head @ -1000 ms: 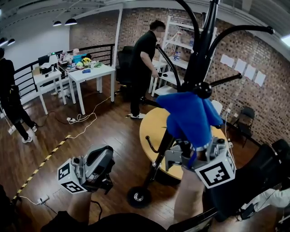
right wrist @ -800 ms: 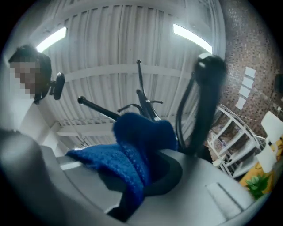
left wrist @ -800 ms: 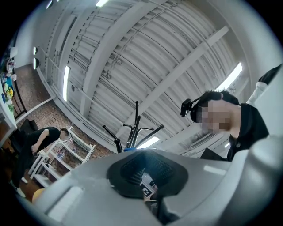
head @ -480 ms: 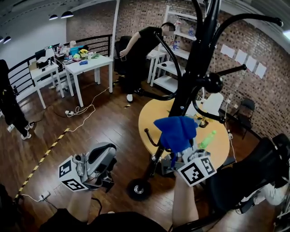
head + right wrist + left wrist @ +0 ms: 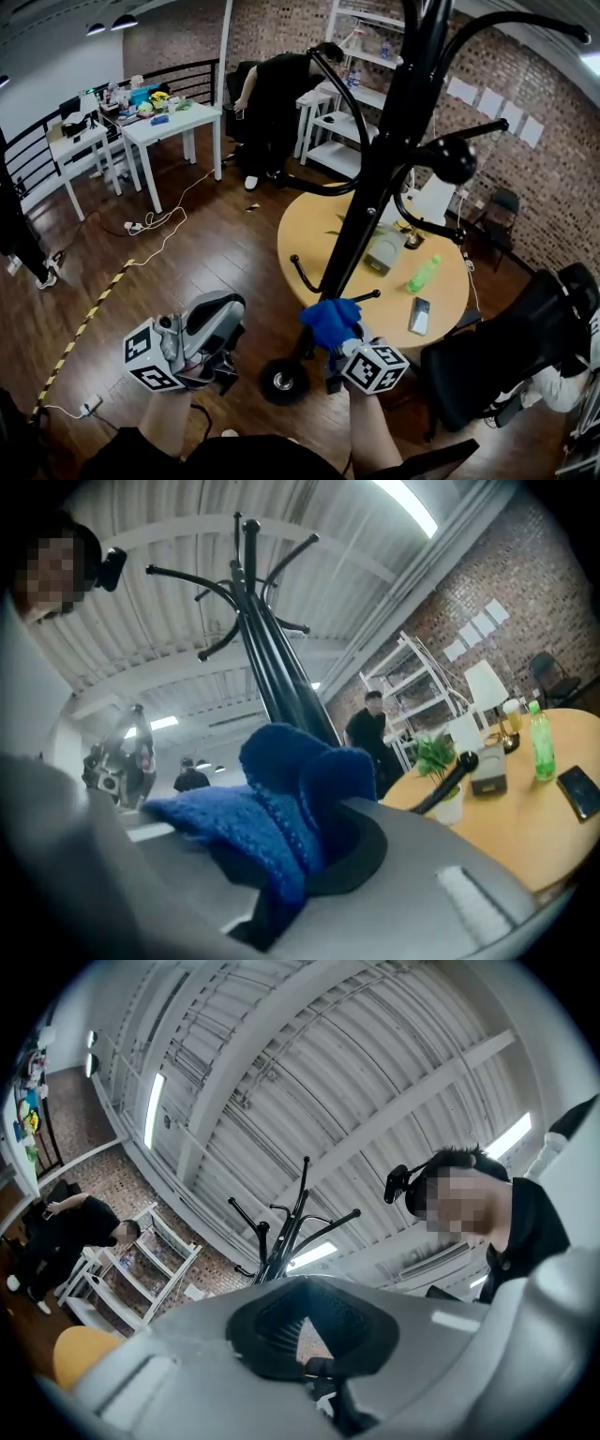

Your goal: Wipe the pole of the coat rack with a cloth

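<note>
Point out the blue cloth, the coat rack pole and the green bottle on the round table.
blue cloth (image 5: 330,321), head view, middle of the bunched fabric.
coat rack pole (image 5: 373,187), head view, midway along the black shaft.
green bottle (image 5: 424,274), head view, middle of its body.

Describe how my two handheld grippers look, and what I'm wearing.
The left gripper and right gripper match: rounded grey shells, black pads around the jaws, and a white cube with black square markers on each. The person wears a black top; no sleeves reach the forearms.
</note>
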Tool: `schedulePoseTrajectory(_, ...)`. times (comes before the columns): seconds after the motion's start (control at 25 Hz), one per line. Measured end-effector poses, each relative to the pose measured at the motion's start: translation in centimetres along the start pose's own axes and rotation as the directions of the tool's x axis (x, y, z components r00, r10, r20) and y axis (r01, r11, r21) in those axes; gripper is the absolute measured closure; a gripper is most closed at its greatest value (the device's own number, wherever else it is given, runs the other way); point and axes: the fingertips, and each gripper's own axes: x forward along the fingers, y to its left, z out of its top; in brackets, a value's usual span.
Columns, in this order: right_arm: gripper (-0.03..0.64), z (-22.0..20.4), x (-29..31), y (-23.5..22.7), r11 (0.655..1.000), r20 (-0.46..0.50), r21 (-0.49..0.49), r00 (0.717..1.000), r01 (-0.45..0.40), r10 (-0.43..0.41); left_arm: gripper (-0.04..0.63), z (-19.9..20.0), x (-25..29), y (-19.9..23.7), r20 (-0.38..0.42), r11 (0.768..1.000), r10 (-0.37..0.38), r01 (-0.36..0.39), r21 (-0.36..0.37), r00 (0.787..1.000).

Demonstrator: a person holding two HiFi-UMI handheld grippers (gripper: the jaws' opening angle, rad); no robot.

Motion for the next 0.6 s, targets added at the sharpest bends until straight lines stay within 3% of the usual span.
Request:
schedulePoseTrajectory(0.12,0.594,-3.0,-0.2,-0.8,0.998,-0.122,0.065,0.993,0.013,-0.005,0.601,-0.2,0.2,0.2,0.003,1.000,-0.007,0.007,-0.013,1.000)
schedulePoseTrajectory(0.36,0.594,-4.7,-2.9,4.3,0.976,-0.240,0.141,0.951,-0.165,0.195,0.601,-0.4,0.0,0.6,0.013,1.000,-0.006,0.007,-0.018,1.000)
schedulePoseTrajectory(0.44,0.595,-4.7,-2.5,4.0,0.980,-0.225,0.129,0.958,-0.151,0.177,0.601,-0.3,-0.2,0.7,0.016,1.000,-0.003,0.004,-0.017,1.000)
schedulePoseTrajectory(0.6,0.594,-4.2,-0.2,1.2,0.999,-0.163,0.021,0.986,-0.039,0.042,0.601,0.2,-0.6,0.6,0.024,1.000,0.005,-0.005,-0.005,1.000)
